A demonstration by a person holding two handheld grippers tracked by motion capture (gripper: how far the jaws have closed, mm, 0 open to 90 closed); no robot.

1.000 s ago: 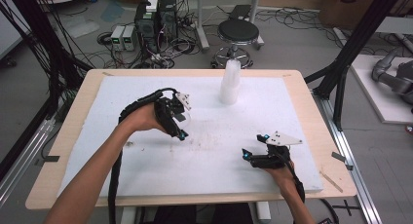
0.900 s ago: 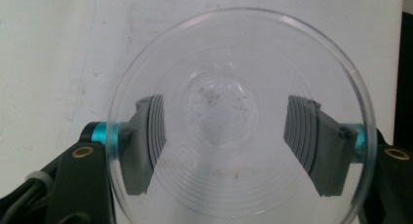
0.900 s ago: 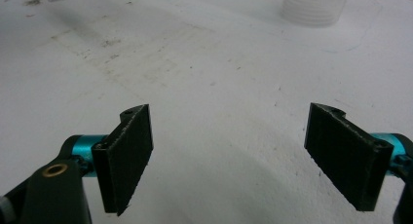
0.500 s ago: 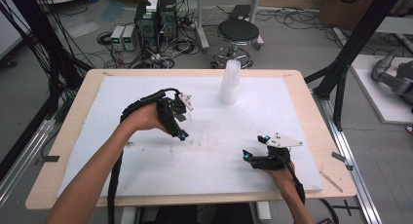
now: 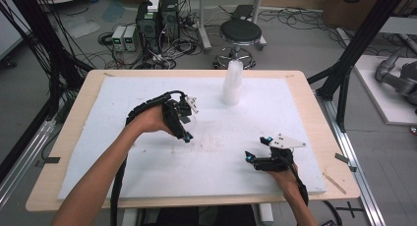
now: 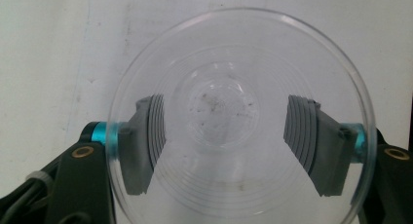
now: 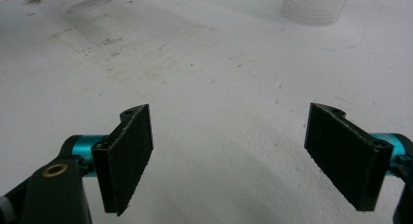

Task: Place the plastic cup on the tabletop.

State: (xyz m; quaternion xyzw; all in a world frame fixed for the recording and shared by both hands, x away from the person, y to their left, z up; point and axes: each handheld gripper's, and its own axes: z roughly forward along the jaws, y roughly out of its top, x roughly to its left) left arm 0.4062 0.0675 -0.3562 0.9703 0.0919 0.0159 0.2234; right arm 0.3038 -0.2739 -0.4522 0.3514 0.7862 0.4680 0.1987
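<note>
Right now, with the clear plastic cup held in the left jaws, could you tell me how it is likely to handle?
The clear cup looks thin-walled, so probably light and easily squashed. Its smooth sides may slip between the left gripper pads. Round, it would likely roll if dropped sideways.

A clear ribbed cup (image 6: pixel 241 121) sits between grey fingers (image 6: pixel 304 136) over a white board (image 5: pixel 147 167).

Bright, even overhead light, soft shadows; all views slightly soft, gripper views blurriest.
</note>
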